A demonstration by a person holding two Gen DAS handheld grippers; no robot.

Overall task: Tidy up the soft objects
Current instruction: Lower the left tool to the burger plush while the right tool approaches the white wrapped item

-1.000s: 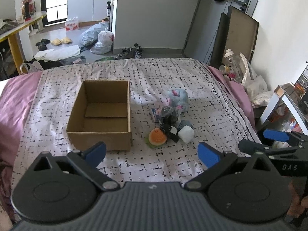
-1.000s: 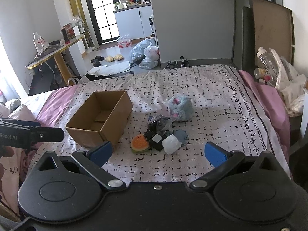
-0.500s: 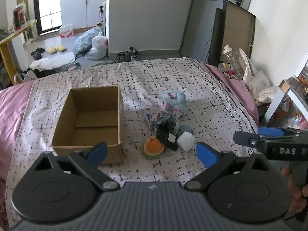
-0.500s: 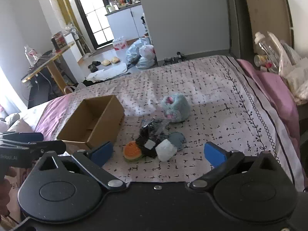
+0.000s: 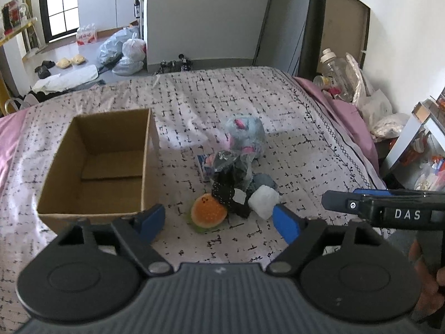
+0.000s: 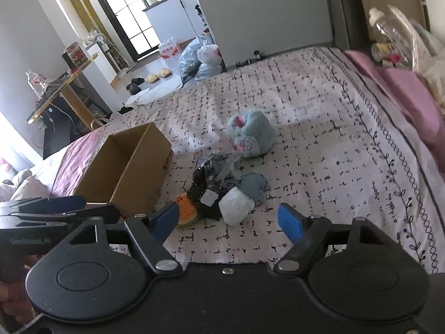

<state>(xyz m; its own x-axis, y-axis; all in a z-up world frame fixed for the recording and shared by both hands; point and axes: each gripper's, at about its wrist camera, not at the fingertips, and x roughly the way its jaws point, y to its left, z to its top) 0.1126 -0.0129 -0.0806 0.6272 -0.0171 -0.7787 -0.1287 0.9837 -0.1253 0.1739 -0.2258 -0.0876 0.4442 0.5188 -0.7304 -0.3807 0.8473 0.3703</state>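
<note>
Left wrist view: my left tongs (image 5: 218, 221) are closing, nothing between the pads, still wide apart. Burger plush (image 5: 208, 213) sits on the bed (image 5: 306, 144) just ahead, touching the black crinkly bag (image 5: 232, 176). White cube (image 5: 262, 201) beside it, blue-grey plush (image 5: 244, 135) at the far end of the pile. Cardboard box (image 5: 97, 167) to the left, nothing in it that I can see. Right tongs poke in from the right edge.

Right wrist view: right tongs (image 6: 230, 218) also closing, empty. White cube (image 6: 235, 205) nearest, grey pad (image 6: 254, 185) behind it, burger plush (image 6: 185, 208) partly hidden by my left finger.

Judgement: all light and squashy, should compress and not slip much. Grab each plush across its middle; the bag looks slick, so pinch a bunched fold.
</note>
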